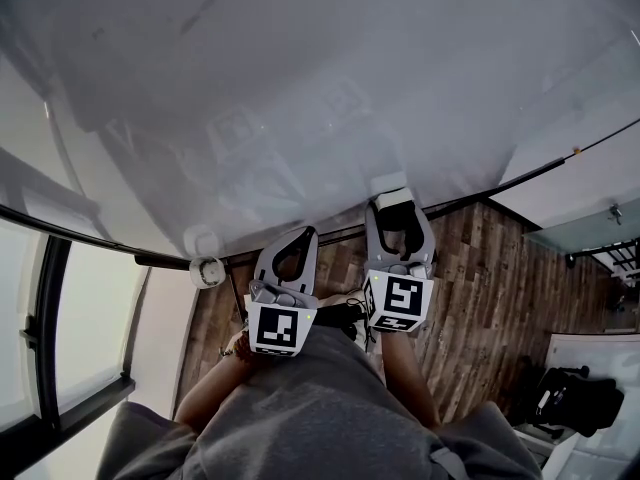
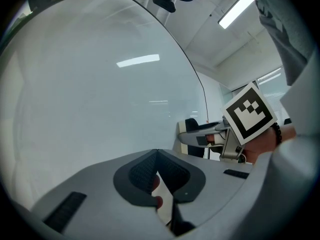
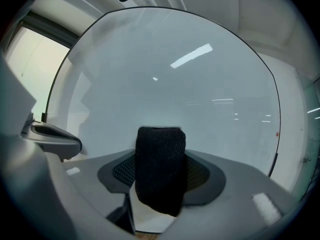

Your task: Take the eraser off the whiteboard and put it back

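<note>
Grips eraser (image 3: 160,169) in right gripper (image 1: 398,206) jaws before blank whiteboard (image 1: 300,88); holds left gripper (image 2: 157,155) jaws closed, empty; stands on wood floor (image 1: 480,298).

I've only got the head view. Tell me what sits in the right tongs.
Observer: The right gripper view shows the eraser clamped between the right tongs, its black felt face turned toward the camera.
Operator: Now report the left tongs.
Observer: In the left gripper view the left tongs are closed, pads meeting at the tips and gripping nothing.
Operator: Say what lies ahead of the eraser.
Observer: The whiteboard fills the right gripper view beyond it, with ceiling lights mirrored in its surface.
</note>
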Demonstrator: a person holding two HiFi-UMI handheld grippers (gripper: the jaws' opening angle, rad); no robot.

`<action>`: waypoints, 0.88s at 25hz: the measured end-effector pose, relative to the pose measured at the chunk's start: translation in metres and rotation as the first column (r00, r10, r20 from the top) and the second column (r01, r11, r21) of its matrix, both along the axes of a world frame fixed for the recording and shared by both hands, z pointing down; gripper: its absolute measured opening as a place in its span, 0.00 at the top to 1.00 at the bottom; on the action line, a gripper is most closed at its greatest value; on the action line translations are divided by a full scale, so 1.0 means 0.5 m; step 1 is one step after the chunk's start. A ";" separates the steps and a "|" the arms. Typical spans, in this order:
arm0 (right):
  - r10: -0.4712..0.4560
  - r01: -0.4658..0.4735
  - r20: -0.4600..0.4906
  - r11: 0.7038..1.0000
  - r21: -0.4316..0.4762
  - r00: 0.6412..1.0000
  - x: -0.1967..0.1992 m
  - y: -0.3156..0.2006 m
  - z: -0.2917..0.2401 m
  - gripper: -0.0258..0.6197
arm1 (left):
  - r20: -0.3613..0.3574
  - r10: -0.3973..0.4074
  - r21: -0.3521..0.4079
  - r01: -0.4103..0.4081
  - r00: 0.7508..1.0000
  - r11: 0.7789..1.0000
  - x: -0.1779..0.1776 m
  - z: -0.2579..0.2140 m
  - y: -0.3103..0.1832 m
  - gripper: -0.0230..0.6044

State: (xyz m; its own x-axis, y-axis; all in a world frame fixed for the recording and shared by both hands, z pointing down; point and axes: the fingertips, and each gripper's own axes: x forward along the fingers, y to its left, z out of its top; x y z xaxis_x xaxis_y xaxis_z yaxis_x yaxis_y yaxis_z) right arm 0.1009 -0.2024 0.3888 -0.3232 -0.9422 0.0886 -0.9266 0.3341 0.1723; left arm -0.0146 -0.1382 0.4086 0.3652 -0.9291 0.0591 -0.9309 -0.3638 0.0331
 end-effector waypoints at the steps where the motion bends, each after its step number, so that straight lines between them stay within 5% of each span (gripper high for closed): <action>1: 0.002 -0.002 0.001 1.000 0.000 1.000 0.000 0.000 0.000 0.56 | 0.001 0.000 0.000 0.000 1.000 1.000 -0.001 0.001 0.000 0.95; 22: 0.028 -0.028 0.020 1.000 0.000 0.999 0.004 0.019 0.007 0.57 | 0.009 0.027 -0.004 -0.027 1.000 1.000 0.005 0.005 0.017 0.95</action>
State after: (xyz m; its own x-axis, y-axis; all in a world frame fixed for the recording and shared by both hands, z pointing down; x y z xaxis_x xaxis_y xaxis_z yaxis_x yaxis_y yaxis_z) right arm 0.1029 -0.1927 0.3921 -0.2984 -0.9509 0.0820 -0.9389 0.3078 0.1539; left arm -0.0120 -0.1297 0.4111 0.3900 -0.9185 0.0657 -0.9208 -0.3891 0.0260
